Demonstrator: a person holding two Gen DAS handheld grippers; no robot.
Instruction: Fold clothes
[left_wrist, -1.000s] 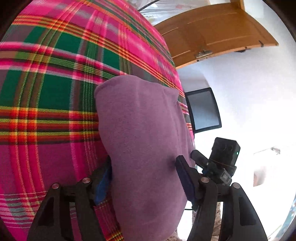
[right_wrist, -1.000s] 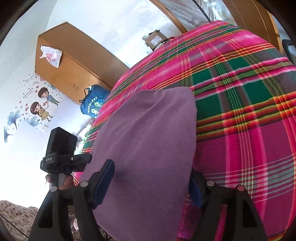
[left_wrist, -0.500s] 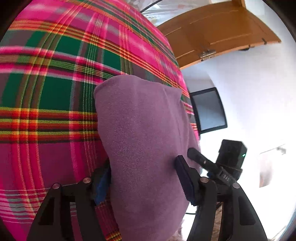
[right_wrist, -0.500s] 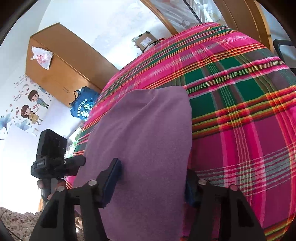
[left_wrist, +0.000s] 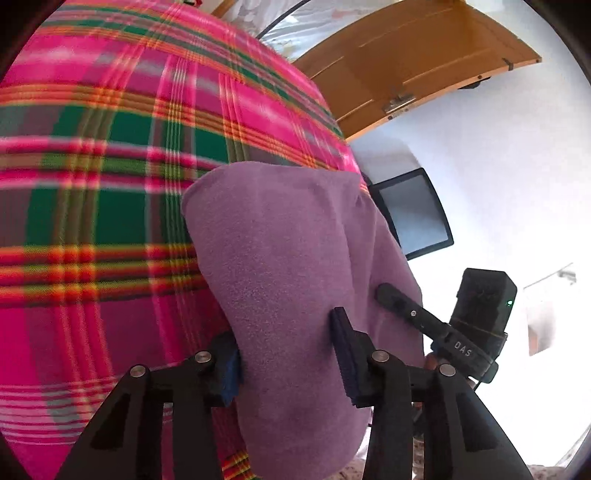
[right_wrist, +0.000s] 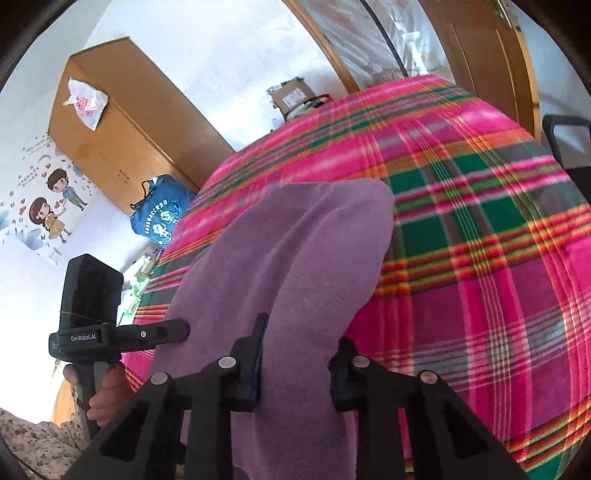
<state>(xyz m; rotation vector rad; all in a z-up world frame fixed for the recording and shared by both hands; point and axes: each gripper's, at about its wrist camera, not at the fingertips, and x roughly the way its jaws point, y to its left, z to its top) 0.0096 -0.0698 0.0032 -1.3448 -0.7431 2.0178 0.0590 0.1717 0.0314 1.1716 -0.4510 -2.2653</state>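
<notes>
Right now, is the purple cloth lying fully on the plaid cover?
No: the purple cloth hangs over the near edge of the plaid cover.

- A bed (left_wrist: 110, 221) fills most of both views, covered all over by a plaid blanket (right_wrist: 480, 258) in bright pink, green and grey, with thin stripes of red, orange and yellow
- The blanket lies smooth and flat, with no big wrinkles showing
- A purple cloth (left_wrist: 280, 266) lies straight on the blanket near the bed's near edge; it looks like soft fleece
- Its far end is rounded and rests flat on the plaid; the near end runs over the bed's edge toward the cameras
- In the right wrist view a long ridge runs lengthwise through the purple cloth (right_wrist: 295, 258), so there it is bunched rather than flat
</notes>
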